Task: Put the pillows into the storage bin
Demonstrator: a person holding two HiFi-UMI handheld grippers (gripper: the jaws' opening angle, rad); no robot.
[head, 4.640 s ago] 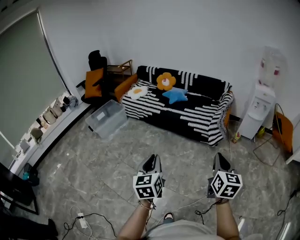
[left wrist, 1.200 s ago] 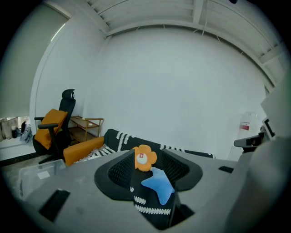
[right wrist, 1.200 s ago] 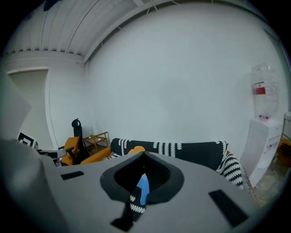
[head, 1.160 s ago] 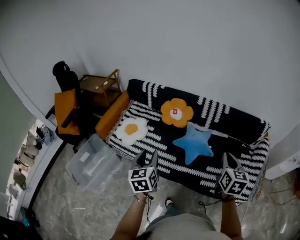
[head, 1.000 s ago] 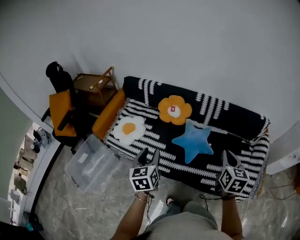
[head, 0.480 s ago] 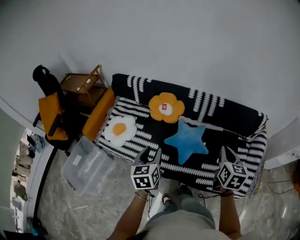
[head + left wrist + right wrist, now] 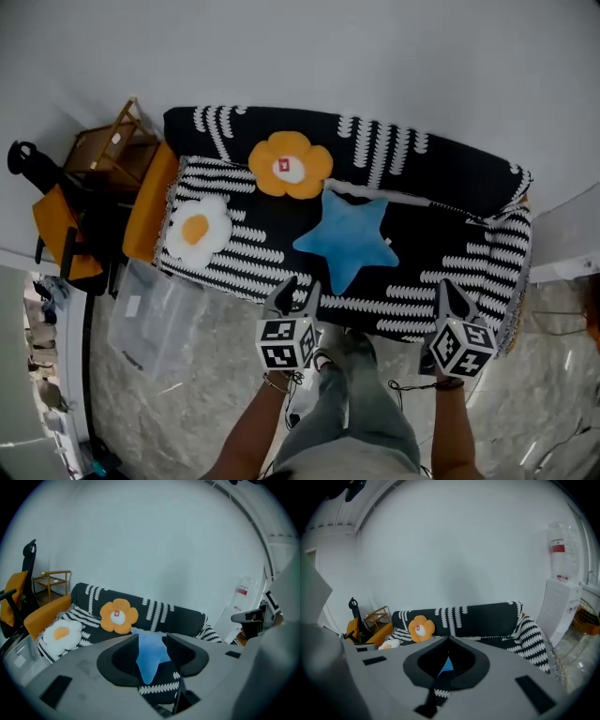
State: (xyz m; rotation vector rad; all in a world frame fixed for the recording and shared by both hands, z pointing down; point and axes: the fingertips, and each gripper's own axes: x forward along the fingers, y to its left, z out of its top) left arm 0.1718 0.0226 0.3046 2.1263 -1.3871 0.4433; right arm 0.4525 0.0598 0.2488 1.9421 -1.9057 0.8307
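The head view plainly shows the clear storage bin point(image 7: 148, 314) on the floor left of the sofa point(image 7: 450, 173); the right gripper view does not. The egg pillow point(image 7: 198, 228), flower pillow point(image 7: 290, 165) and star pillow point(image 7: 345, 237) lie on the sofa. The left claw point(image 7: 296, 289) is released and empty, the right claw point(image 7: 449, 289) clenched on nothing. The sofa is nearer than half a second ago.
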